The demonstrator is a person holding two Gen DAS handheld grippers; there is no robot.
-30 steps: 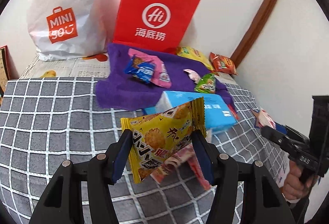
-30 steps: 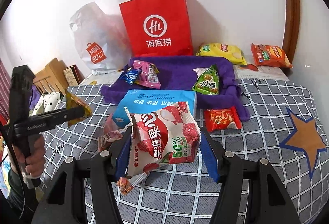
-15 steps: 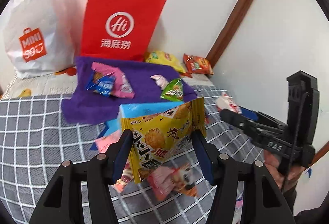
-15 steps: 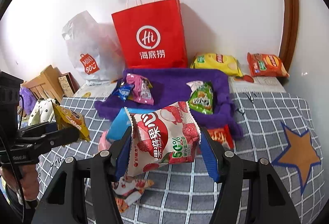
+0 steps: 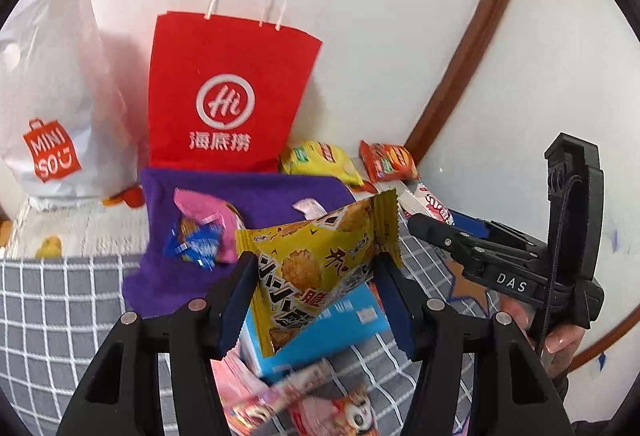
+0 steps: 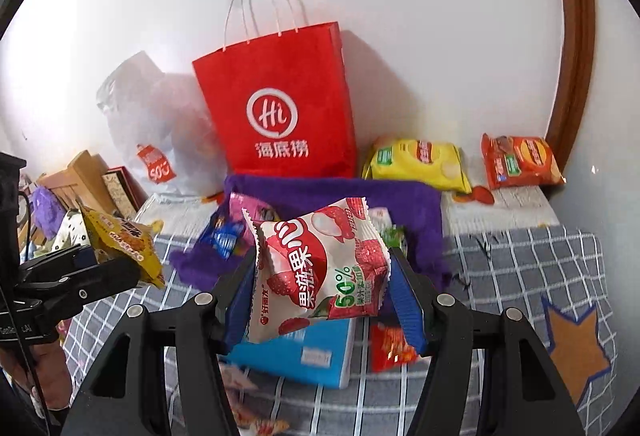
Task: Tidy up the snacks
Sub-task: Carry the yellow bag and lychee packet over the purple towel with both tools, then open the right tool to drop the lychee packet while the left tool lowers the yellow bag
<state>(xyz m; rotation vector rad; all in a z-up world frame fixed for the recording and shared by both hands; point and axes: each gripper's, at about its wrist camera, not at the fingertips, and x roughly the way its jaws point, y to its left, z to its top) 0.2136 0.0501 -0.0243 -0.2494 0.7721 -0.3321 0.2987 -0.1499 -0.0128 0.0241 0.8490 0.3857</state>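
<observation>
Above the checked bedspread [image 6: 520, 276], each claw grips a packet—left claw [image 5: 316, 300] the yellow cracker packet [image 5: 320, 268], right claw [image 6: 320, 300] the lychee jelly packet [image 6: 320, 268]—so carry both level to the purple cloth [image 6: 408, 204] before releasing.

Grey checked bedspread [image 6: 520, 264] carries purple cloth [image 6: 404, 200], blue box [image 6: 304, 352], red packet [image 6: 390, 346] (just beside box); red paper bag [image 6: 280, 104] stands behind cloth.

You are in a home bedroom: a checked grey bedspread [image 6: 520, 256] fills the lower frame, shopping bags [image 6: 280, 108] lean against the white wall.
</observation>
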